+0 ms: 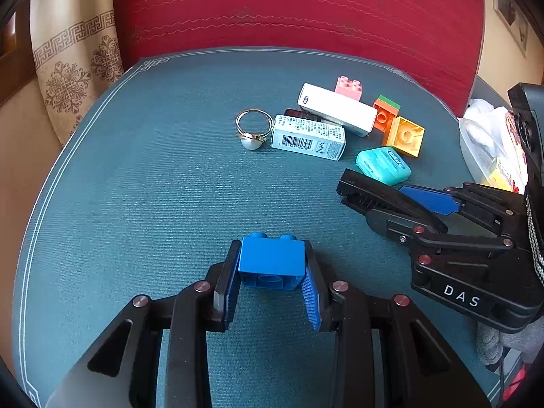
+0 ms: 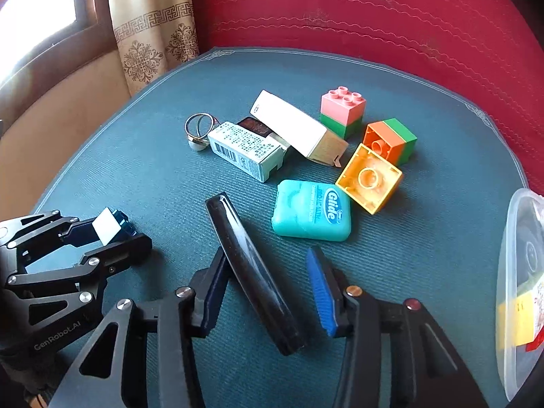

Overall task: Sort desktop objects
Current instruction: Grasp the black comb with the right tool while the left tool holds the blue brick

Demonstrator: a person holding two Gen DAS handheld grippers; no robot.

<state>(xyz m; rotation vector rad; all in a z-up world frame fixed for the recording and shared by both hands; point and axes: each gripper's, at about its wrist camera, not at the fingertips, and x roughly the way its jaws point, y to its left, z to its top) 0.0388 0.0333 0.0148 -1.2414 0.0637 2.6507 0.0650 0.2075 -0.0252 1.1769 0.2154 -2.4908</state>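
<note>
Worktop [image 2: 136, 176], teal-covered, is set before a red cushion [image 2: 374, 17]. Left tongs [image 1: 272, 265] are clenched on a blue brick [image 1: 270, 258]. Right tongs [image 2: 268, 292] are spread around a tilted black bar [image 2: 253, 272], touched on one side only. A floss case [image 2: 311, 210], boxes, bricks and a ring [image 2: 199, 131] are grouped behind.

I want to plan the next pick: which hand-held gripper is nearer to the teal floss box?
Right. The right hand-held gripper sits just in front of the teal floss box; the left hand-held gripper, holding a blue brick, is farther away.
</note>
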